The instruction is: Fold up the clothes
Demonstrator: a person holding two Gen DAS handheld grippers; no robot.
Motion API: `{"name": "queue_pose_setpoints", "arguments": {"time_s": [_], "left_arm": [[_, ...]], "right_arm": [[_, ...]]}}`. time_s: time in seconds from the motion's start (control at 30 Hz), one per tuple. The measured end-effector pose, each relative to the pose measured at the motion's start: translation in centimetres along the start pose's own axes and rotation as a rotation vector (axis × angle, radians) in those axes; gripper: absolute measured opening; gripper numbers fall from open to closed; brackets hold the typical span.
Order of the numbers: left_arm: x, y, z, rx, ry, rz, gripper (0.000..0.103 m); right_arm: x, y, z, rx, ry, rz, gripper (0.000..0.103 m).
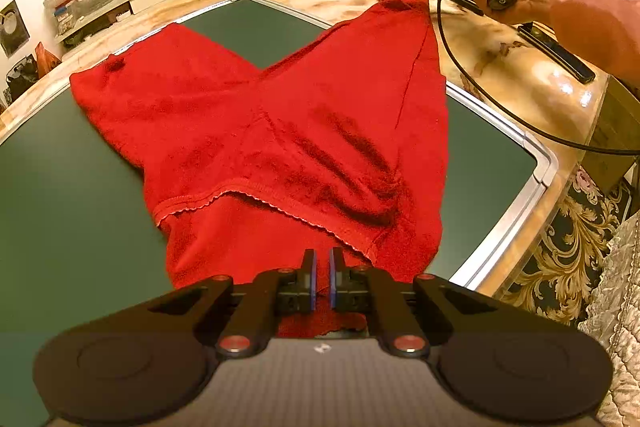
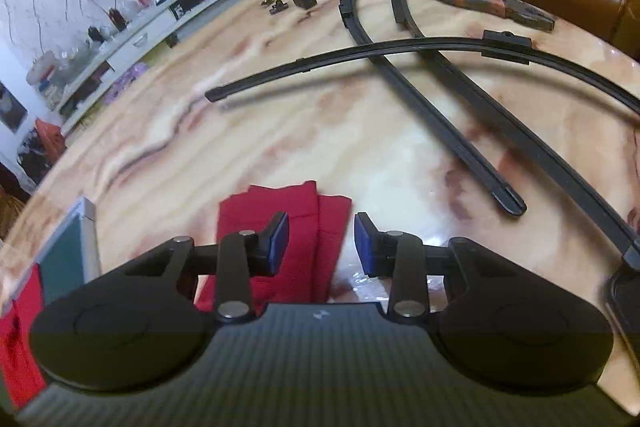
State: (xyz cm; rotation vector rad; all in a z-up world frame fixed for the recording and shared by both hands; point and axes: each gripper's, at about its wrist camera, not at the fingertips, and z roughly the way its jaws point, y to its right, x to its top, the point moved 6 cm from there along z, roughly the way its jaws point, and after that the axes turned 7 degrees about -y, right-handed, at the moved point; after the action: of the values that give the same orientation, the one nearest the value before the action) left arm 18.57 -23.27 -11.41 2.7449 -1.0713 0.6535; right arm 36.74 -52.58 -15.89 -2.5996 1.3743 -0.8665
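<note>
Shorts, one red pair, lie on the green mat, waistband toward me, two legs fanning away; my left gripper is clamped on the waistband. Right view: my right gripper hangs open over one leg end on the marble table, three wiper blades beyond.
</note>
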Motion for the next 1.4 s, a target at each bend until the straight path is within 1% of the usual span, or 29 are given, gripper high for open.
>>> {"name": "queue_pose_setpoints", "arguments": {"time_s": [0.1, 0.2, 0.23, 0.27, 0.37, 0.53, 0.57, 0.63, 0.7, 0.73, 0.77, 0.8, 0.83, 0.93, 0.97, 1.0, 1.03, 1.07, 1.13, 1.2, 1.23, 1.27, 1.33, 1.4], "left_arm": [[-0.1, 0.0, 0.1, -0.002, -0.001, -0.004, 0.007], [-0.1, 0.0, 0.1, -0.008, -0.002, -0.009, 0.007], [-0.1, -0.1, 0.1, -0.009, -0.001, -0.011, 0.007], [-0.1, -0.1, 0.1, -0.011, -0.001, -0.011, 0.007], [-0.2, -0.2, 0.1, -0.013, 0.000, -0.013, 0.007], [-0.4, -0.5, 0.1, -0.018, 0.000, -0.025, 0.007], [-0.5, -0.5, 0.1, -0.018, -0.001, -0.025, 0.007], [-0.7, -0.5, 0.1, -0.013, -0.001, -0.019, 0.007], [-0.9, -0.6, 0.0, -0.009, -0.003, -0.014, 0.007], [-1.0, -0.6, 0.0, -0.008, -0.005, -0.013, 0.011], [-1.0, -0.6, 0.0, -0.007, -0.006, -0.016, 0.015], [-1.1, -0.7, 0.0, -0.009, -0.006, -0.020, 0.016], [-1.1, -0.8, -0.1, -0.011, -0.005, -0.024, 0.016], [-1.3, -0.9, -0.3, -0.019, -0.002, -0.026, 0.016], [-1.3, -0.9, -0.4, -0.026, 0.000, -0.026, 0.017], [-1.4, -0.8, -0.4, -0.033, 0.001, -0.026, 0.018], [-1.4, -0.8, -0.4, -0.034, 0.000, -0.025, 0.019], [-1.5, -0.8, -0.4, -0.034, 0.000, -0.023, 0.019], [-1.6, -0.7, -0.6, -0.038, 0.004, -0.021, 0.019], [-1.7, -0.7, -0.9, -0.042, 0.011, -0.016, 0.022], [-1.7, -0.6, -1.0, -0.041, 0.016, -0.011, 0.028], [-1.8, -0.6, -1.1, -0.041, 0.020, -0.006, 0.034], [-2.0, -0.7, -1.3, -0.028, 0.018, -0.005, 0.036], [-2.2, -1.0, -1.4, -0.028, 0.017, -0.018, 0.036]], "right_arm": [[-0.2, -0.9, 0.8, 0.001, -0.009, -0.041, 0.042], [-0.6, -1.7, 1.9, -0.028, -0.032, -0.068, 0.040], [-0.8, -1.9, 2.1, -0.039, -0.039, -0.079, 0.028], [-1.0, -2.1, 2.3, -0.049, -0.045, -0.091, 0.007], [-1.5, -2.4, 2.1, -0.080, -0.032, -0.119, 0.003], [-1.8, -1.7, 0.1, -0.118, 0.036, -0.070, 0.003], [-1.8, -1.6, 0.0, -0.112, 0.029, -0.062, 0.003], [-2.0, -1.2, 0.8, -0.120, -0.019, -0.048, 0.003], [-2.0, -0.5, 1.1, -0.126, -0.030, -0.010, 0.005], [-2.1, -0.2, 1.1, -0.129, -0.031, 0.011, 0.011], [-2.1, 0.1, 1.0, -0.136, -0.029, 0.026, 0.020], [-2.2, 0.2, 0.7, -0.142, -0.021, 0.032, 0.025], [-2.4, 0.2, 0.3, -0.128, -0.010, 0.027, 0.028], [-3.8, -0.4, -1.7, -0.065, 0.015, -0.028, 0.029], [-4.7, -0.9, -2.4, -0.018, 0.006, -0.060, 0.029], [-6.1, -1.7, -3.3, 0.060, -0.019, -0.102, 0.029], [-7.9, -2.5, -4.3, 0.149, -0.057, -0.144, 0.029], [-10.2, -3.4, -5.4, 0.249, -0.113, -0.187, 0.029], [-15.7, -5.2, -7.6, 0.398, -0.222, -0.273, 0.029], [-21.4, -6.6, -9.6, 0.463, -0.325, -0.351, 0.029], [-24.4, -7.2, -10.5, 0.486, -0.373, -0.383, 0.029], [-26.7, -7.7, -11.2, 0.506, -0.414, -0.396, 0.029], [-30.4, -8.3, -12.4, 0.541, -0.487, -0.386, 0.029], [-32.9, -8.8, -13.5, 0.569, -0.521, -0.376, 0.029]]}}
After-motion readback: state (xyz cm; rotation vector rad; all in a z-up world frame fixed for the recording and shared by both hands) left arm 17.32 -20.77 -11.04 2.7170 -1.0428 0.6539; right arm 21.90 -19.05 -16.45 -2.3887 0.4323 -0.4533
